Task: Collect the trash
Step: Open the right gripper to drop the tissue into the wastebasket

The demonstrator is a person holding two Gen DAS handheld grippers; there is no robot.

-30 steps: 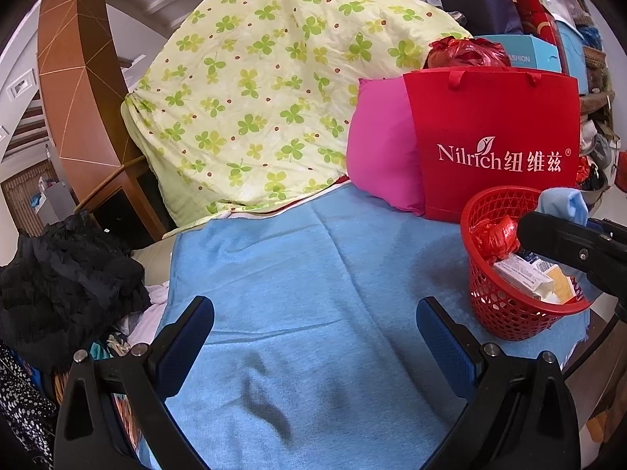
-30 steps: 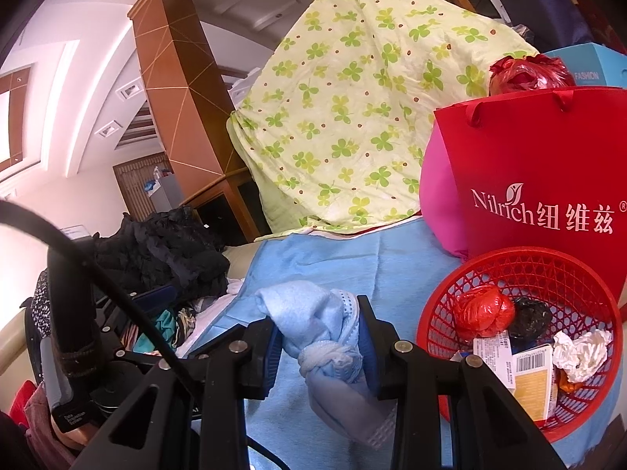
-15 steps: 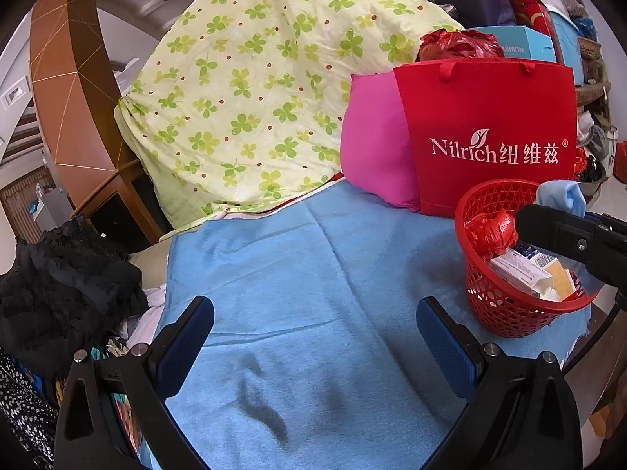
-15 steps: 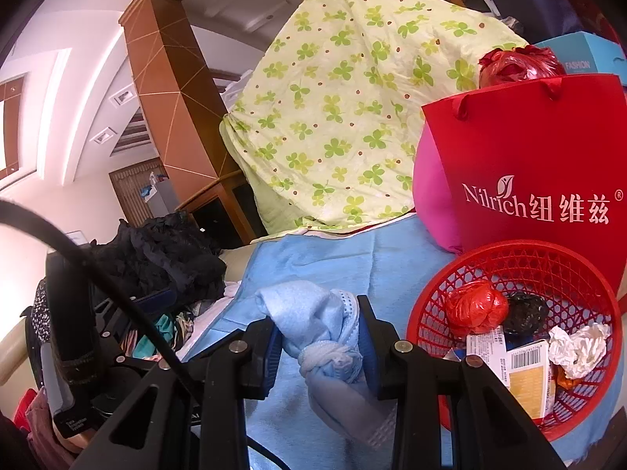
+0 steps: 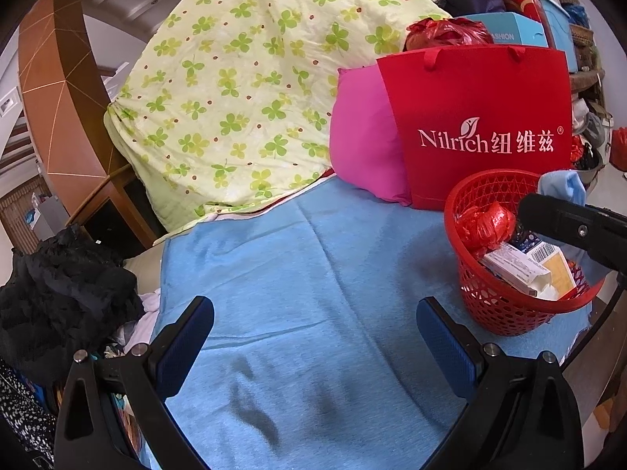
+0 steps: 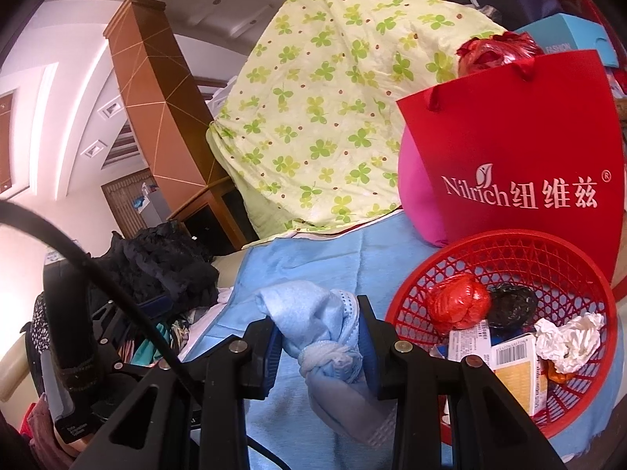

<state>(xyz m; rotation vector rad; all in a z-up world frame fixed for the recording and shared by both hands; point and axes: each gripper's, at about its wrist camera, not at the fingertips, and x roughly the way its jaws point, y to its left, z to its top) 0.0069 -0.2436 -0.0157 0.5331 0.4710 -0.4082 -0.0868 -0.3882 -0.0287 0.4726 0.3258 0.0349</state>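
Above the blue towel (image 5: pixel 313 274), your left gripper (image 5: pixel 313 337) hangs spread wide, holding nothing. Beside the red basket (image 6: pixel 588 297) of trash, your right gripper (image 6: pixel 319 337) clamps a knotted light-blue cloth (image 6: pixel 325 329).

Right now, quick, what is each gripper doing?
Left gripper: open, holding nothing.
Right gripper: closed on the blue cloth.

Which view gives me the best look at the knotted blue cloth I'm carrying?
The right wrist view: the knotted blue cloth sits centred between the right gripper fingers, knot plainly visible. In the left wrist view only a corner pokes above that gripper's finger, over the red basket.
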